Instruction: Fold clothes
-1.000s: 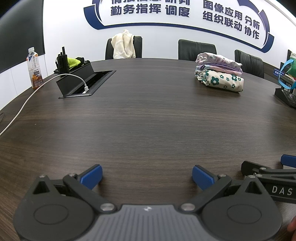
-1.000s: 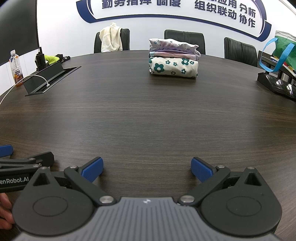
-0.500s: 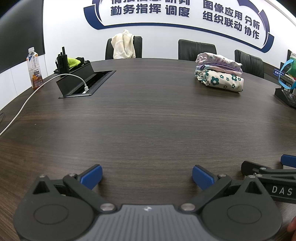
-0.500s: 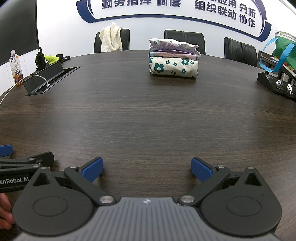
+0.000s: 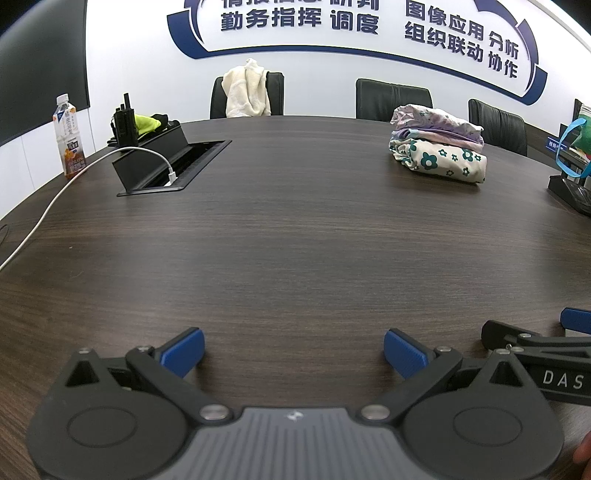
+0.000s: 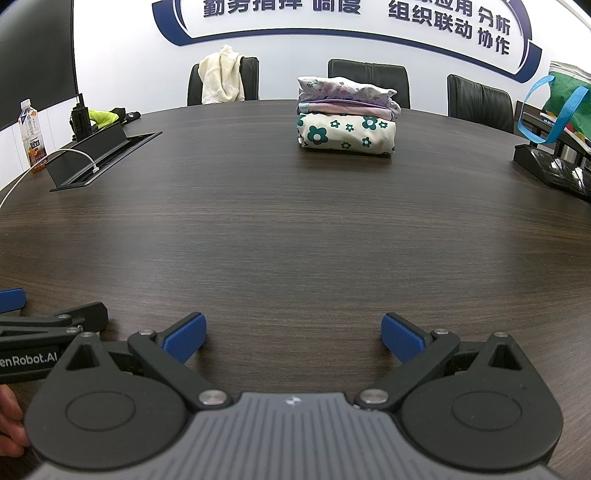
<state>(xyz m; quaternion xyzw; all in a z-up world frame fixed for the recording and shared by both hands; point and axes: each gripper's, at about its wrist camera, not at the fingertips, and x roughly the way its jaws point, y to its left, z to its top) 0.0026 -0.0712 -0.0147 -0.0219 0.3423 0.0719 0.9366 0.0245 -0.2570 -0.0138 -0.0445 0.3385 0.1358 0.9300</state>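
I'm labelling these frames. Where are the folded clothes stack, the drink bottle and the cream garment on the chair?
folded clothes stack point(image 6: 346, 136), right wrist view, front of the flowered bottom piece.
drink bottle point(image 5: 69, 142), left wrist view, on its label.
cream garment point(image 5: 246, 90), left wrist view, middle of the draped cloth.

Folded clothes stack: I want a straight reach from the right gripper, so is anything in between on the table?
Nothing visible. Only bare table lies between the open right gripper and the stack.

The wall lettering point(image 5: 369, 22) is cut by the top edge. The green bag point(image 6: 565, 99) is cut at the right edge. The bottle point(image 5: 68, 136) label is too small to read.
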